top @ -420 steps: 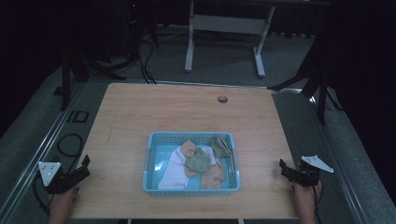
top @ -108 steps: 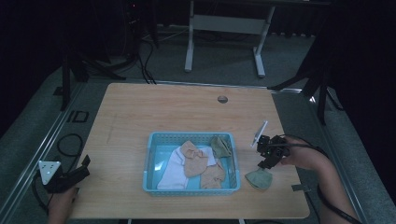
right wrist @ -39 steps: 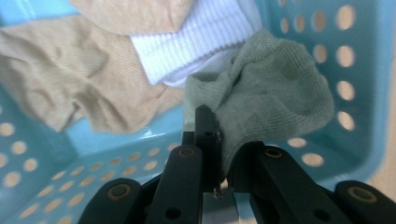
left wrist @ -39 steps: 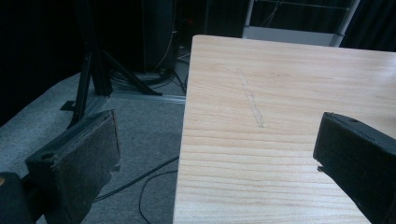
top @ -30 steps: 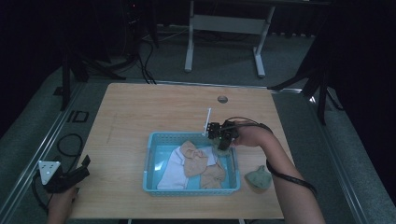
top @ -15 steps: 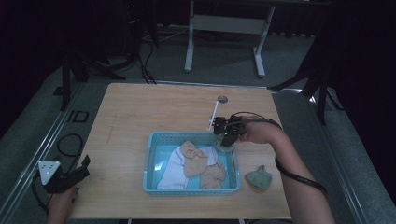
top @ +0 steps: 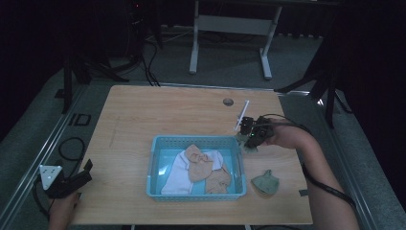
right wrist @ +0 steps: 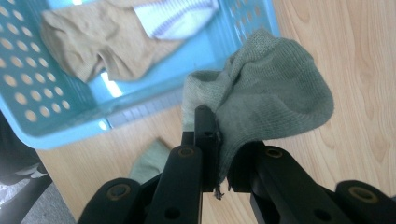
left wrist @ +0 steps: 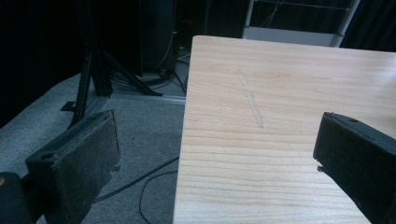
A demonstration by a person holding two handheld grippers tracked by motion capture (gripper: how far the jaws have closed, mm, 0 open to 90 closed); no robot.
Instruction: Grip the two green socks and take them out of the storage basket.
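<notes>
Grey-green knit sock (right wrist: 271, 88), crumpled, drooping from the right gripper (right wrist: 217, 140)

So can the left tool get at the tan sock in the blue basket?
Probably yes: the left tool is open and holds nothing, and bare table lies between it and the basket. The tan sock lies on top, uncovered.

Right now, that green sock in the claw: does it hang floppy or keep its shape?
Probably floppy: the green sock droops in folds around the right claw. Likely light too, since a pinch at one edge lifts it. Its knit looks unlikely to slip.
</notes>
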